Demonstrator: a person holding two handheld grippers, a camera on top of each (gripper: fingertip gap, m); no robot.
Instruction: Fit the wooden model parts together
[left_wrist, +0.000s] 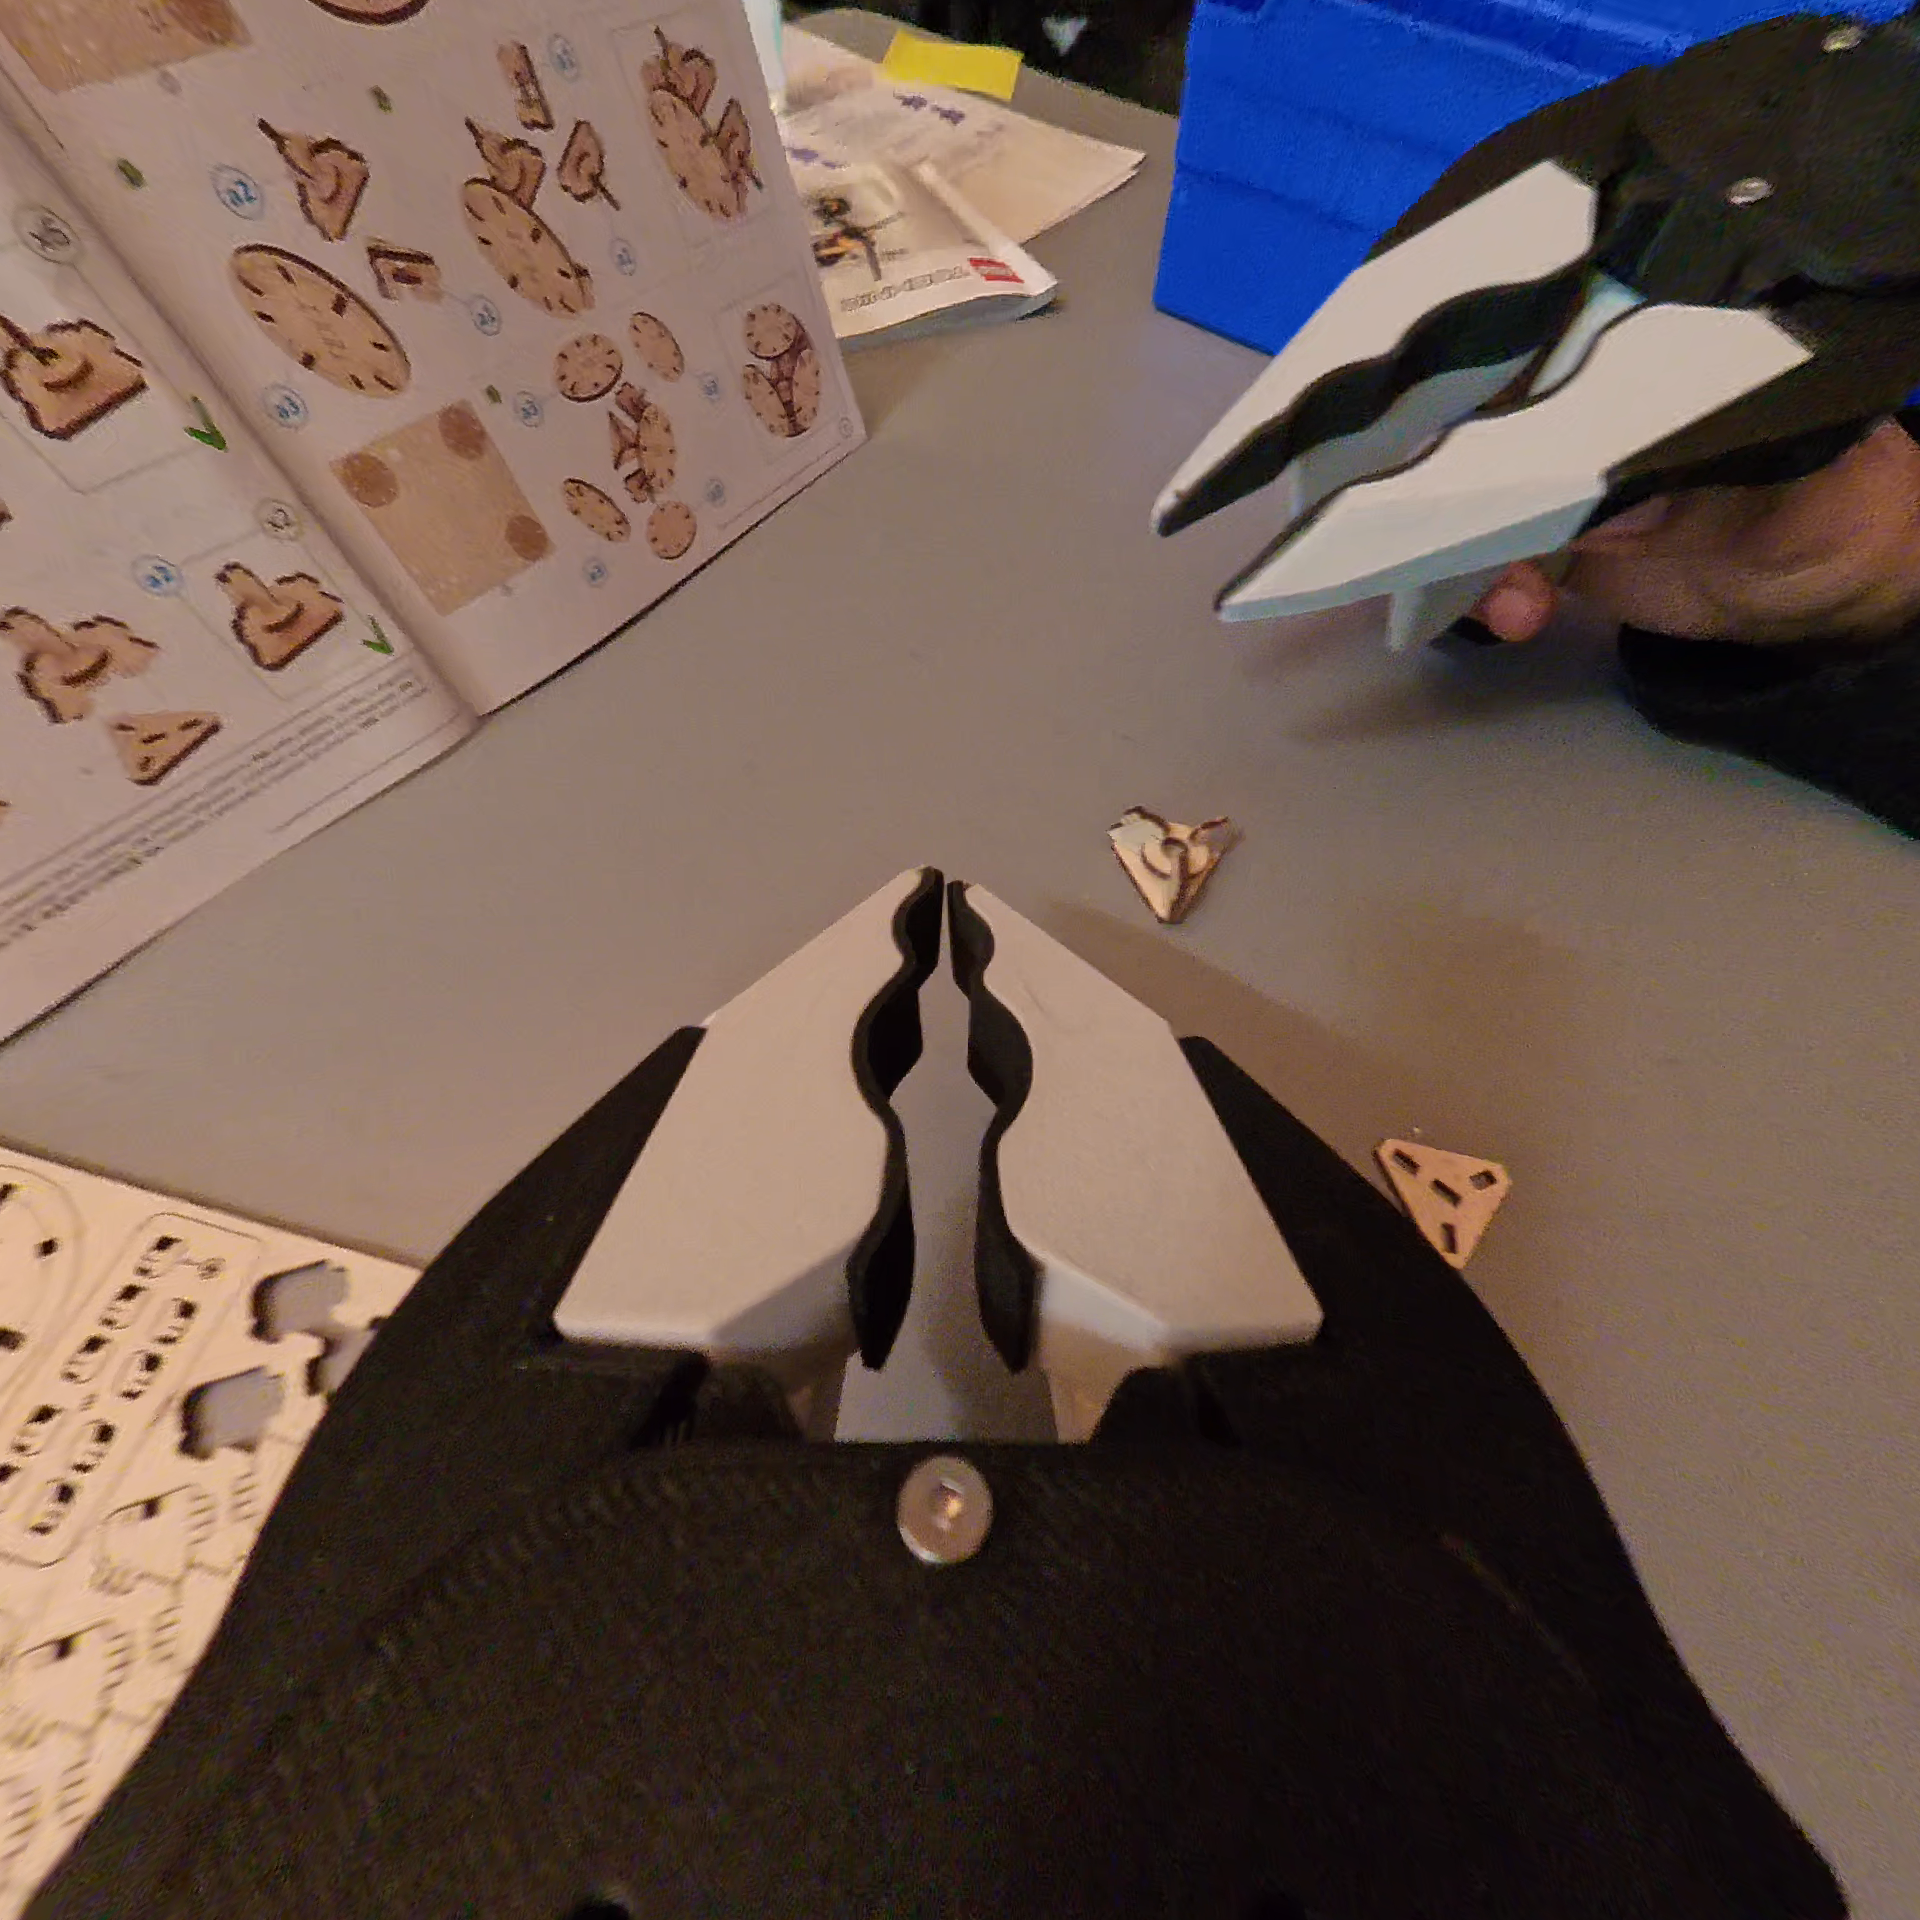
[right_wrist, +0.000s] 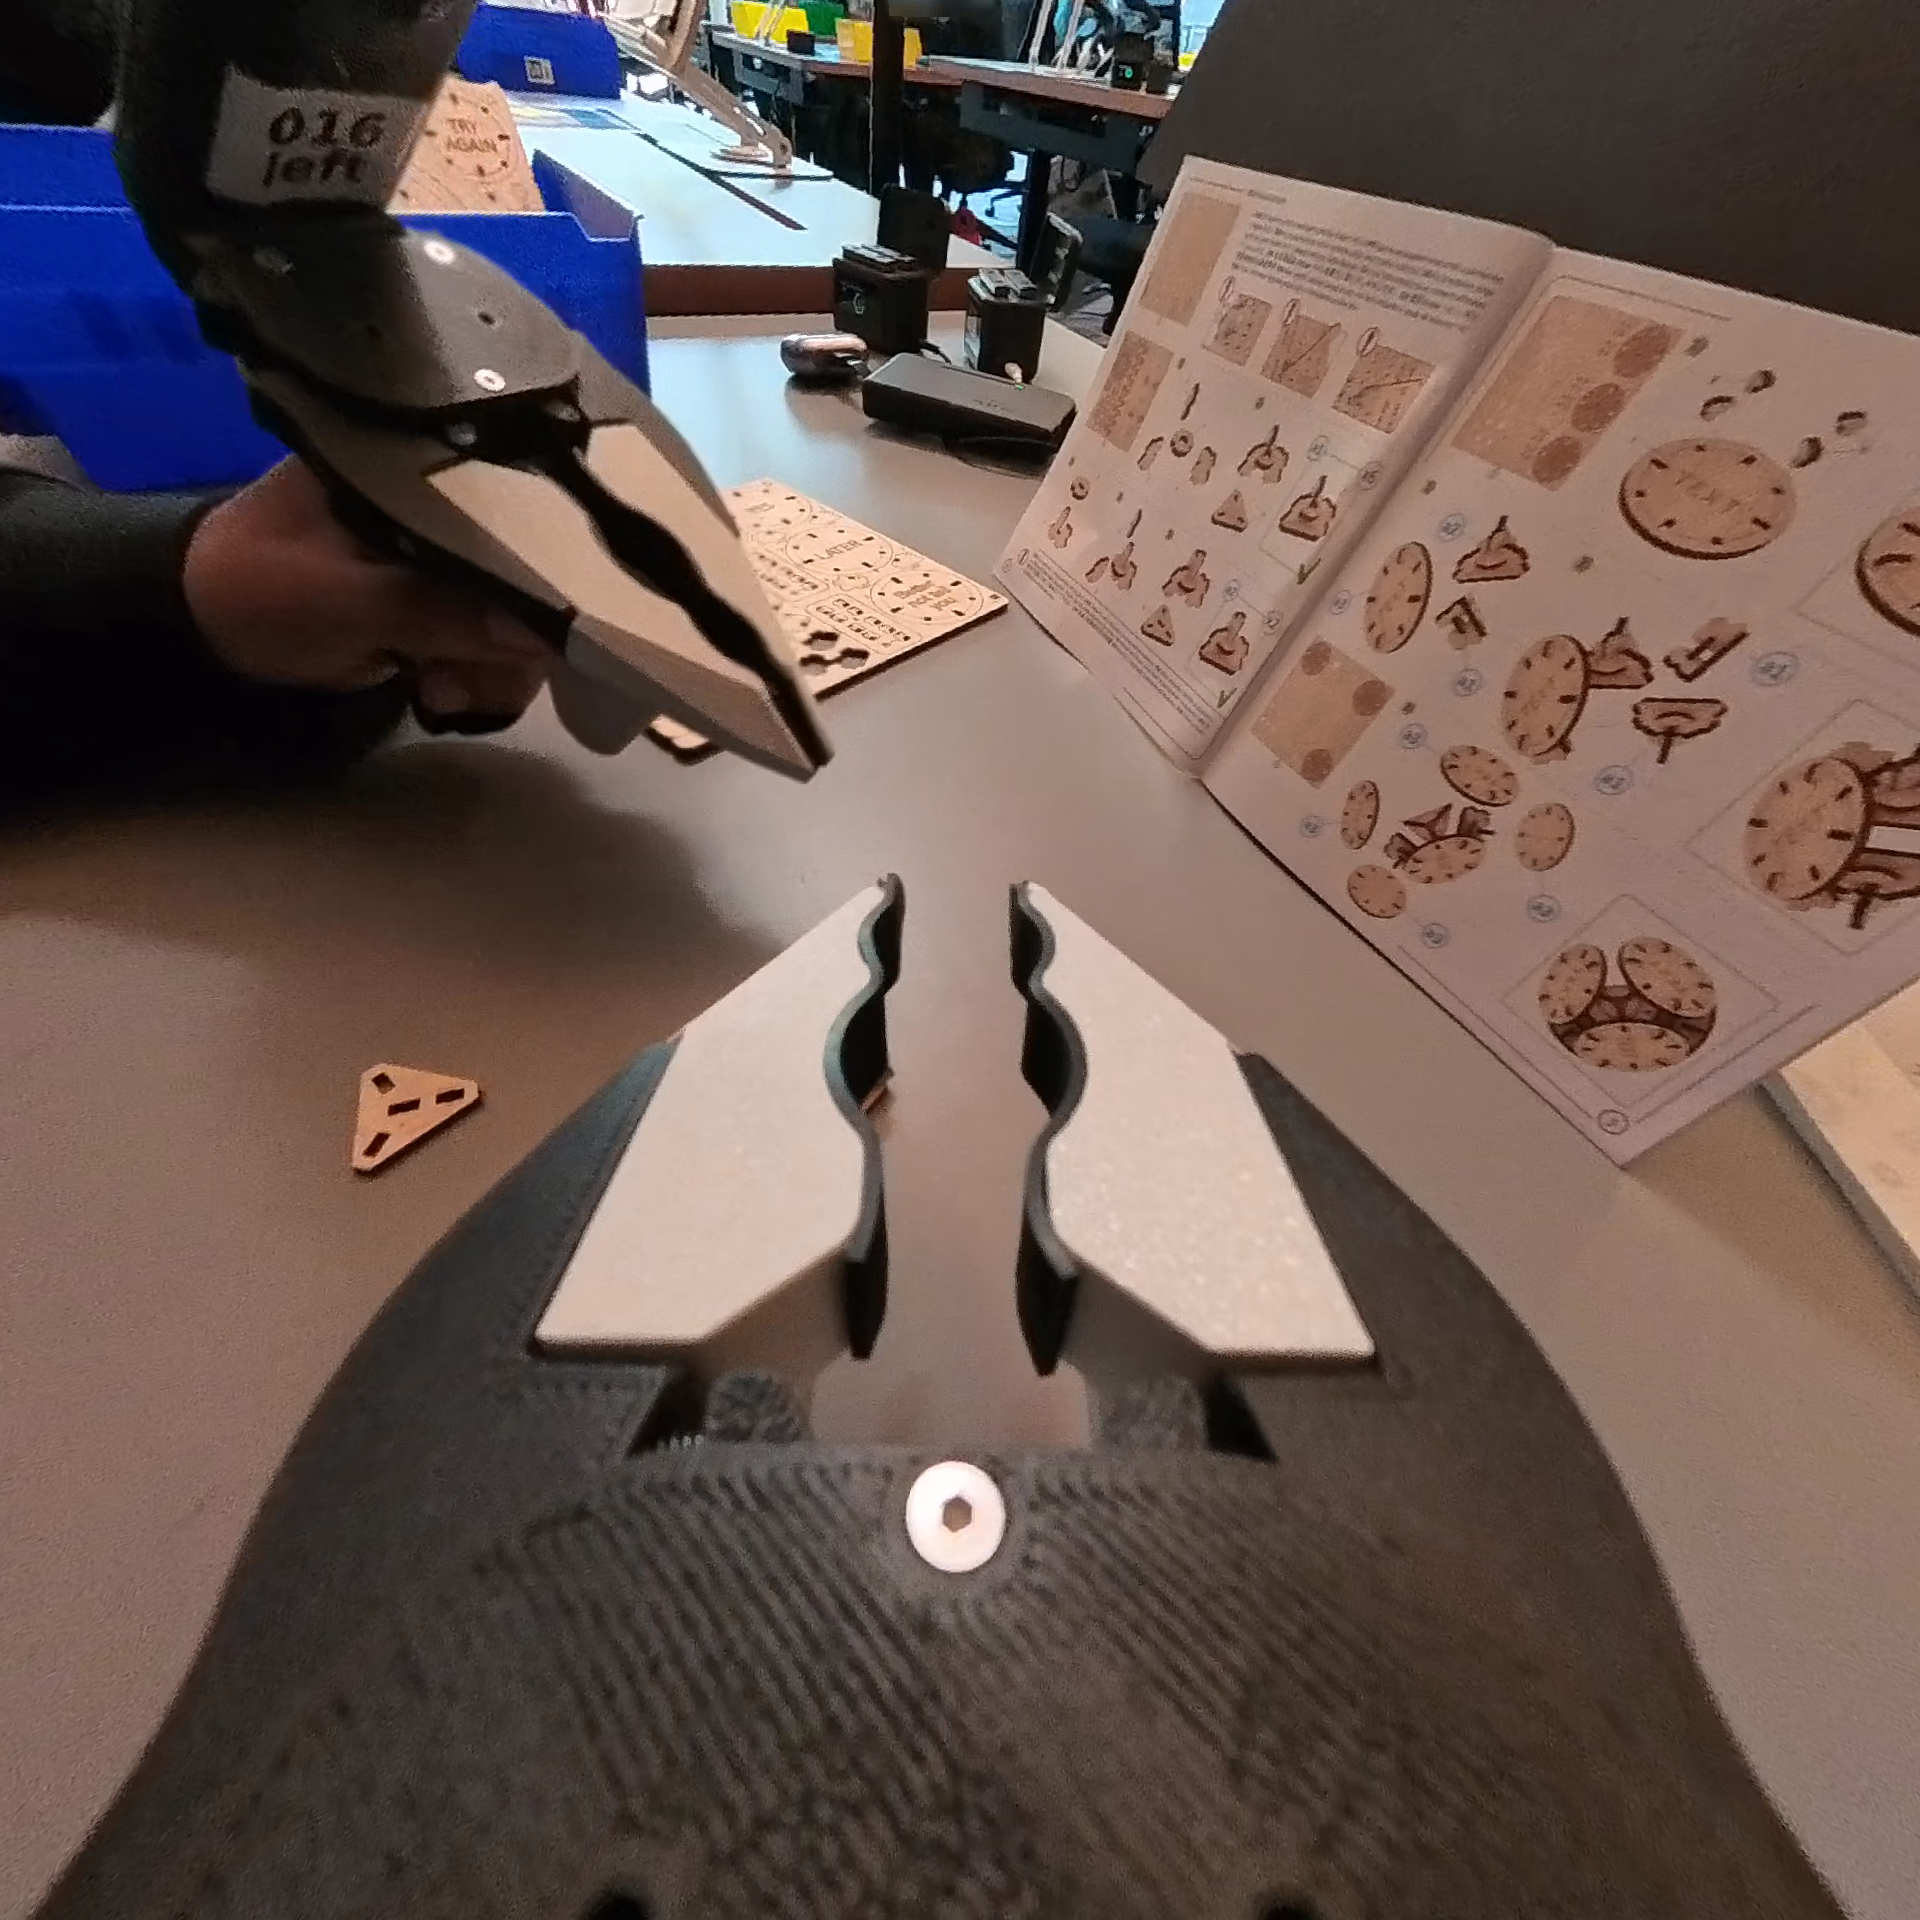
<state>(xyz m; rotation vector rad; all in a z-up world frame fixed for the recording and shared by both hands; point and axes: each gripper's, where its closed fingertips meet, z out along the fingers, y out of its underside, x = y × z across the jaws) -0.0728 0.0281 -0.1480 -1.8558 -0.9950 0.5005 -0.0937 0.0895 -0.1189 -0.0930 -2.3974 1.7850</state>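
Note:
My left gripper (left_wrist: 943, 883) is shut, with nothing between its pads, and hovers low over the grey table (left_wrist: 935, 644). It also shows at the upper left of the right wrist view (right_wrist: 805, 764), held by a hand. A small curly-patterned wooden piece (left_wrist: 1172, 862) lies on the table just right of its tips. A flat wooden triangle with slots (left_wrist: 1444, 1195) lies nearer, to the right, and shows in the right wrist view (right_wrist: 410, 1112). My right gripper (right_wrist: 954, 894) is open with nothing between its pads. In the left wrist view (left_wrist: 1195, 561) it hangs above the table beyond the small piece.
An open instruction booklet (left_wrist: 364, 364) stands propped at the left, on the right in the right wrist view (right_wrist: 1455, 623). A laser-cut wooden sheet (left_wrist: 125, 1455) lies near left, also (right_wrist: 862, 592). A blue bin (left_wrist: 1351, 156) and a second leaflet (left_wrist: 935, 239) are at the back. Black devices (right_wrist: 966, 405) sit farther off. The grippers' ends are close to 8 centimeters from one another. Both grippers' tips are roughly 7 centimeters from the small curly-patterned wooden piece (left_wrist: 1172, 862).

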